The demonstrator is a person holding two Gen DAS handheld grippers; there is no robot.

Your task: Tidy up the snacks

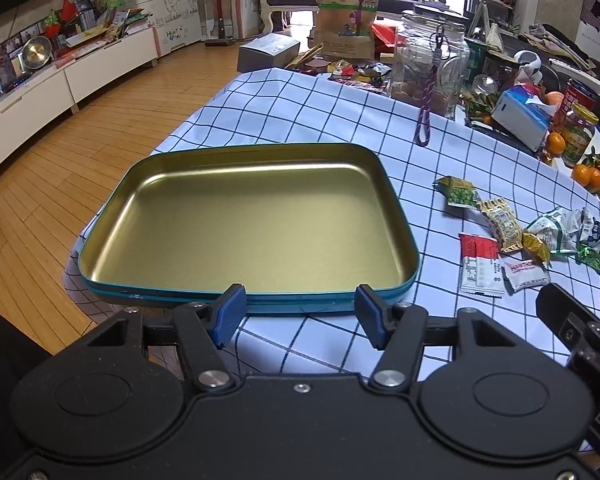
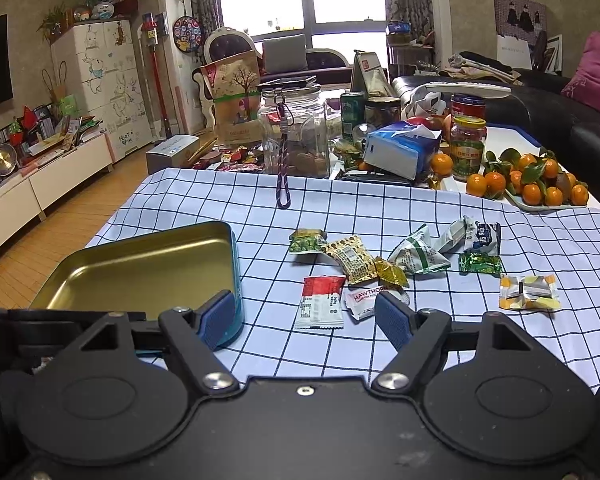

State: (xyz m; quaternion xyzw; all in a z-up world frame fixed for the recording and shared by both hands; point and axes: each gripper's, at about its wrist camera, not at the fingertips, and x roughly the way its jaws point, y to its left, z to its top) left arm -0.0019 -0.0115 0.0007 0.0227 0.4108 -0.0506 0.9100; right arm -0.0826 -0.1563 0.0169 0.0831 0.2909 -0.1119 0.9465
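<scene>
An empty blue tin tray with a gold inside (image 1: 252, 216) lies on the checked tablecloth; it also shows in the right wrist view (image 2: 140, 268). Several wrapped snacks lie to its right: a red-and-white packet (image 2: 320, 304), a white Hawthorn packet (image 2: 366, 300), a yellow patterned packet (image 2: 350, 262), green packets (image 2: 306, 242) and a yellow-white packet (image 2: 528, 292). My left gripper (image 1: 298, 314) is open and empty just before the tray's near rim. My right gripper (image 2: 306, 316) is open and empty, just short of the red-and-white packet.
At the table's far side stand a glass jar (image 2: 296, 132) with a purple lanyard (image 2: 284, 184), a tissue pack (image 2: 400, 148), jars and cans, and a plate of tangerines (image 2: 540, 188). A paper bag (image 2: 236, 96) stands behind. The table's left edge drops to wood floor.
</scene>
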